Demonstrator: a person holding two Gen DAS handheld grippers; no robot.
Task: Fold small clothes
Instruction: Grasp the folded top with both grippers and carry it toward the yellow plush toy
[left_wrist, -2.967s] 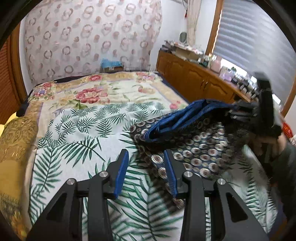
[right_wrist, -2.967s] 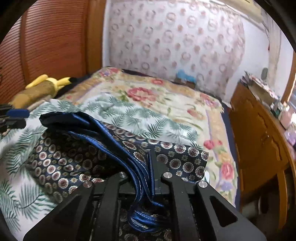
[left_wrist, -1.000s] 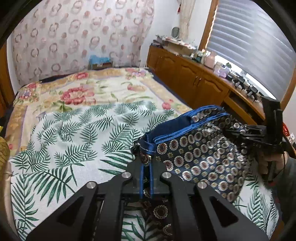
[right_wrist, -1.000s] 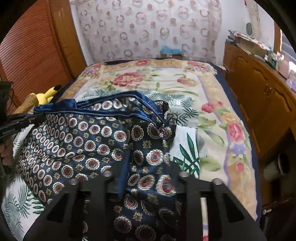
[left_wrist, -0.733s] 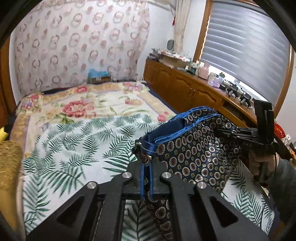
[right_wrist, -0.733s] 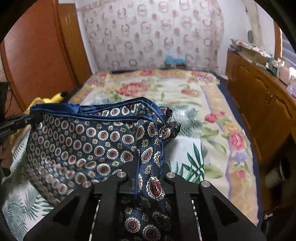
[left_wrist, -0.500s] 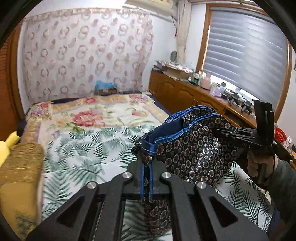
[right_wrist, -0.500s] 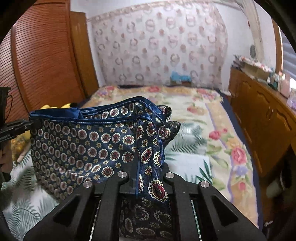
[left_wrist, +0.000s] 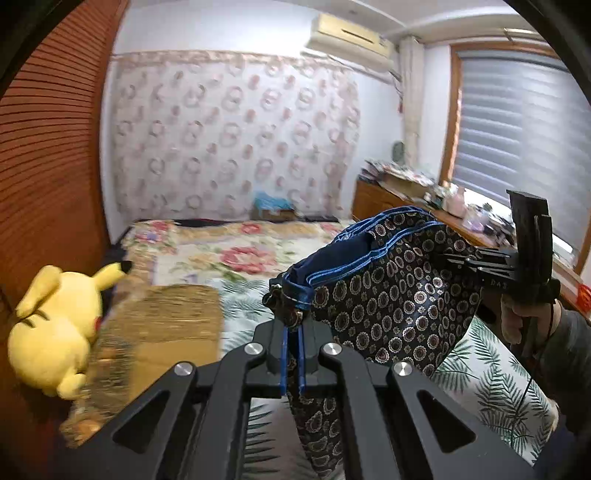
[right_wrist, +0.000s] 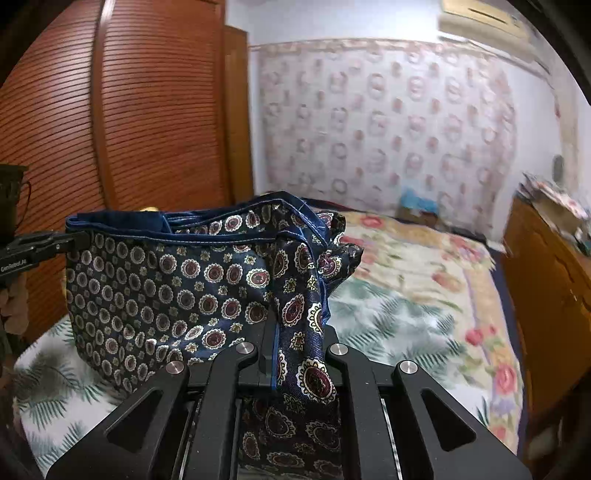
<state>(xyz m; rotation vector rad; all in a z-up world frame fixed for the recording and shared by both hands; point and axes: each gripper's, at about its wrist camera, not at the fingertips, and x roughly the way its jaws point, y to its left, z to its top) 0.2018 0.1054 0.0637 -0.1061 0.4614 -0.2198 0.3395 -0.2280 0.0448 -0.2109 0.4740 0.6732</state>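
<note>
A dark blue garment (left_wrist: 388, 302) with round medallion prints and a bright blue hem hangs in the air above the bed, stretched between my two grippers. My left gripper (left_wrist: 291, 325) is shut on one corner of its hem. My right gripper (right_wrist: 295, 325) is shut on the opposite corner, with cloth bunched over its fingers. In the left wrist view the right gripper (left_wrist: 458, 258) shows at the garment's far edge, held by a hand. In the right wrist view the garment (right_wrist: 177, 280) spreads leftward to the left gripper (right_wrist: 79, 240).
Below lies a bed (left_wrist: 491, 373) with a fern and flower print cover. A yellow plush toy (left_wrist: 51, 328) and a golden pillow (left_wrist: 162, 325) lie at its left side. A wooden slatted wardrobe (right_wrist: 110, 110) stands left, a cluttered wooden cabinet (left_wrist: 391, 195) right.
Both grippers have risen with the garment, lifting it off the bed until it hangs spread between them. The right gripper's jaws closed onto the cloth. The views tilted up toward the wall.
</note>
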